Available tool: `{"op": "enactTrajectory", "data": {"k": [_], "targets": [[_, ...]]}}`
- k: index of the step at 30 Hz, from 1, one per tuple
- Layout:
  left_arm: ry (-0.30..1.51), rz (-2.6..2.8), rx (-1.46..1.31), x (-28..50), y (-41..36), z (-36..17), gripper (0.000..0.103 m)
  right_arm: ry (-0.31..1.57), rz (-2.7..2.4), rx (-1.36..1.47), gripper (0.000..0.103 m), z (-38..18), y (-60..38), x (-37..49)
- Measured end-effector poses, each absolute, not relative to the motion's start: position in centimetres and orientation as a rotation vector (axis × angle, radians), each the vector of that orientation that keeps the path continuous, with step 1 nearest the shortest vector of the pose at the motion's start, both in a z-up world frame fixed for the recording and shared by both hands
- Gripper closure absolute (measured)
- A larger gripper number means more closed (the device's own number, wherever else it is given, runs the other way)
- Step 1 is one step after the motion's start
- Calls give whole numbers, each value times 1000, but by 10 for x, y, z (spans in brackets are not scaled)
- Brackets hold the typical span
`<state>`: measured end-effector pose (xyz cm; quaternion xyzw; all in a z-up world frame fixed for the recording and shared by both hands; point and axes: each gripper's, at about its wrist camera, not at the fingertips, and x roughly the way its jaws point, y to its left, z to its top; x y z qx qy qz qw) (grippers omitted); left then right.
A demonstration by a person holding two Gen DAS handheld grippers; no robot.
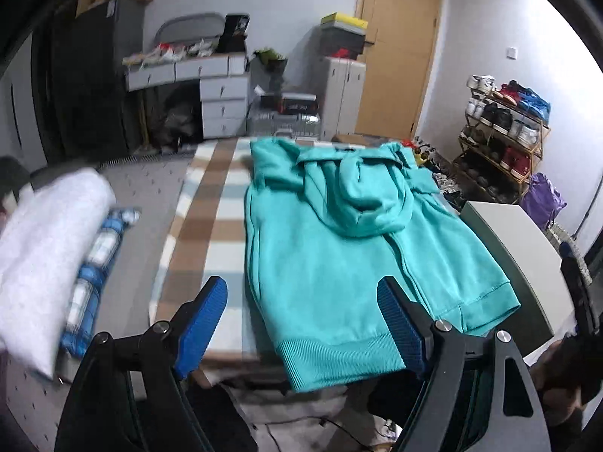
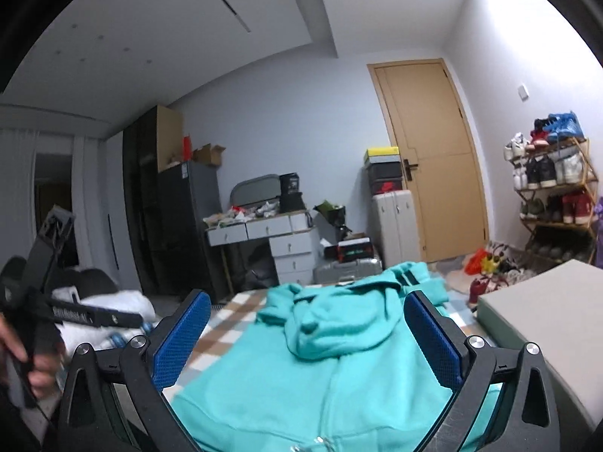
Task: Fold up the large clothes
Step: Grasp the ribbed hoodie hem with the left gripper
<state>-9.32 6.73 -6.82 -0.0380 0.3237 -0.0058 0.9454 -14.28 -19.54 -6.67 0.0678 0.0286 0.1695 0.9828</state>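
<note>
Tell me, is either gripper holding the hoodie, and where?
No. Left gripper and right gripper are both open, empty, above the teal hoodie.

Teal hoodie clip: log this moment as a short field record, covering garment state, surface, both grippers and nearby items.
garment: teal hoodie, lying flat, hood on top, sleeves folded across the upper part
surface: checked blanket
left gripper: open, empty, at the ribbed hem
right gripper: open, empty, above the hoodie
beside: white bundle to the left
background: shoe rack, wooden door
fold status: partly folded
</note>
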Motion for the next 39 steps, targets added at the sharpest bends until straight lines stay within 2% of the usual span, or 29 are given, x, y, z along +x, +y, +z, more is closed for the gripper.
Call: {"op": "enactTrajectory", "data": {"k": [4,13,19,20,23,25,27,29,33,39], "targets": [[720,19,-82,-80,71,-92,24,138,351,341,0,-80,-226,-128],[1059,-17,-357,-20,104,-184,24,163,337,597,0,-94,-272,-119],[1072,-76,-264,-5,80,-193,24,183,344,670,0,-101,-281,-117],[1073,-83,-233,-6,74,-193,27,187,342,675,0,-102,-282,-116],[1090,-117,-191,-3,60,-193,58,189,350,687,0,-103,-284,-120],[1084,-120,-183,0,55,-190,64,192,349,694,0,-104,-285,-120],[1077,-129,-177,1,55,-186,81,195,354,702,0,-104,-285,-120],[1060,-126,-159,-4,52,-178,85,194,350,699,0,-104,-284,-121],[996,-173,-152,-14,47,-164,85,198,355,697,0,-105,-284,-120],[1078,-147,-253,-4,59,-191,85,219,352,711,0,-108,-284,-118]]}}
